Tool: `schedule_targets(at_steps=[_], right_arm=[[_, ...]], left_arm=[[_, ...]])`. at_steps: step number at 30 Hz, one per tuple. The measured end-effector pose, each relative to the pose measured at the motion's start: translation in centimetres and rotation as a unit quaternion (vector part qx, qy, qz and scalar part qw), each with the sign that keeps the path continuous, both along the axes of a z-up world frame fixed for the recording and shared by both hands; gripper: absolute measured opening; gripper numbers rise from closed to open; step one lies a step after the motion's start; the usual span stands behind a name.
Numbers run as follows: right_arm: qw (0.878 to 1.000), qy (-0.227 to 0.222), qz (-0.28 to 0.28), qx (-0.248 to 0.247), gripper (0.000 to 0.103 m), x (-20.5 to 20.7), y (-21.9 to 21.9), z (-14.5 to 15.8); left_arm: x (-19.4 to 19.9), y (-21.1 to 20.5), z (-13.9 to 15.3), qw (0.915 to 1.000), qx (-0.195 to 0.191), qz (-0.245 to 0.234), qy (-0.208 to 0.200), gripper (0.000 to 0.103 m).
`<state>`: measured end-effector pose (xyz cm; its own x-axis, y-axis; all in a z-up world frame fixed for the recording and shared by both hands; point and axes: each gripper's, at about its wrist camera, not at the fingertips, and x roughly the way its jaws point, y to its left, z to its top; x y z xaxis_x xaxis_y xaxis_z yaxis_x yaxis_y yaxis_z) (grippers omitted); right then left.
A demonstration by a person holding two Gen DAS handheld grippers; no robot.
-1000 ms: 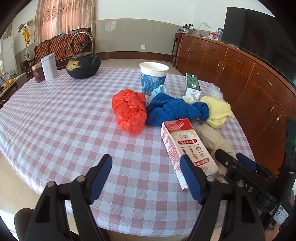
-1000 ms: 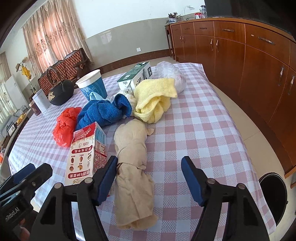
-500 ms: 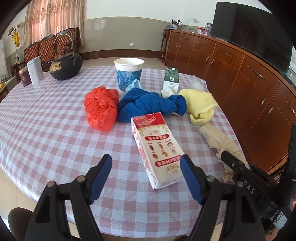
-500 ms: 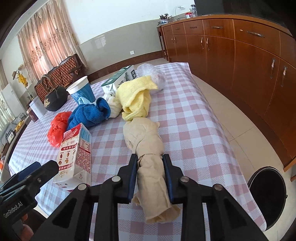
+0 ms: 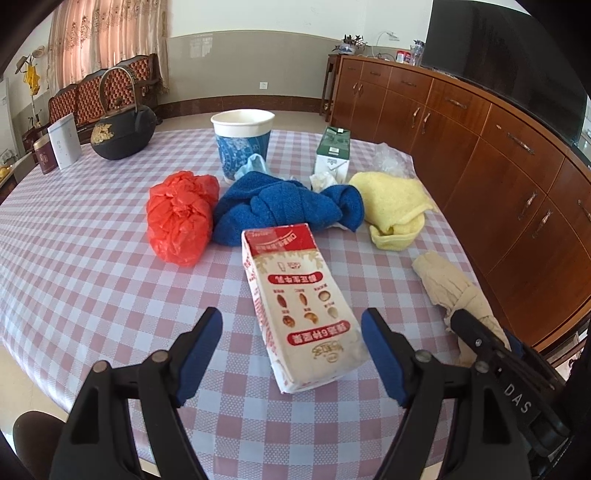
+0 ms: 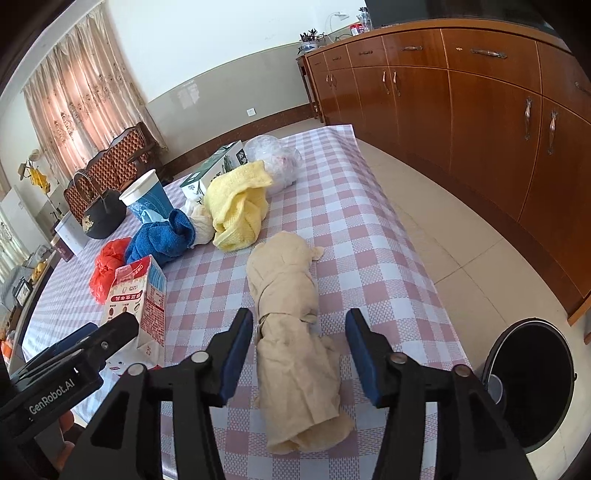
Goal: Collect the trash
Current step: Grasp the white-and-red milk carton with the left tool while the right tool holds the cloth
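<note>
Glossy paper carton [image 5: 303, 306]; beige cloth roll [image 6: 295, 321].

We are in a home dining room: wooden cabinets [image 6: 461, 85] beside the checked-cloth counter [image 5: 74, 266], curtains [image 5: 110, 33] and carved chairs [image 5: 92, 92] behind it.

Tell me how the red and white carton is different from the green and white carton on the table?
The red and white carton lies flat on its side near the table's front edge; the green and white carton stands upright farther back, behind the blue towel. The red one sits between the open left gripper fingers; the green one is far from both grippers. Both are boxy drink cartons on the checkered tablecloth.
</note>
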<state>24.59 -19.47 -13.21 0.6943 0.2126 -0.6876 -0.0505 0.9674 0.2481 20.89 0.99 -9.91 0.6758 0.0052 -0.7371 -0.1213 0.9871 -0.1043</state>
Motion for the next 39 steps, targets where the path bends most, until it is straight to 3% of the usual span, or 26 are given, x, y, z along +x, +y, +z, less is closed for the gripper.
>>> schedule_targets(at_steps=[11,15,17,19,21,28,39], right_arm=[[1.000,-0.004,0.001,-0.019,0.061,0.6,0.9,-0.3],[1.000,-0.007,0.003,-0.028,0.061,0.5,1.1,-0.4],[0.999,-0.009,0.008,-0.033,0.054,0.5,1.3,-0.4],[0.999,-0.009,0.014,-0.035,0.041,0.4,1.4,-0.5],[0.999,-0.009,0.018,-0.036,0.037,0.4,1.6,-0.5],[1.000,-0.010,0.017,-0.019,0.030,0.0,1.2,-0.5],[1.000,-0.024,0.018,-0.001,0.029,-2.2,0.5,0.5]], left_arm=[[1.0,-0.2,-1.5,0.9990,0.037,0.018,0.021,0.086],[1.2,0.4,-2.2,0.9994,0.020,0.019,0.022,0.085],[1.4,0.7,-2.5,0.9995,0.013,0.018,0.024,0.080],[1.5,0.7,-2.8,0.9995,0.015,0.016,0.024,0.072],[1.3,0.5,-2.8,0.9995,0.024,0.011,0.016,0.056],[0.7,1.3,-2.5,1.0000,0.000,0.001,0.001,0.054],[-2.2,0.4,-0.3,0.9983,-0.023,-0.037,-0.039,0.053]])
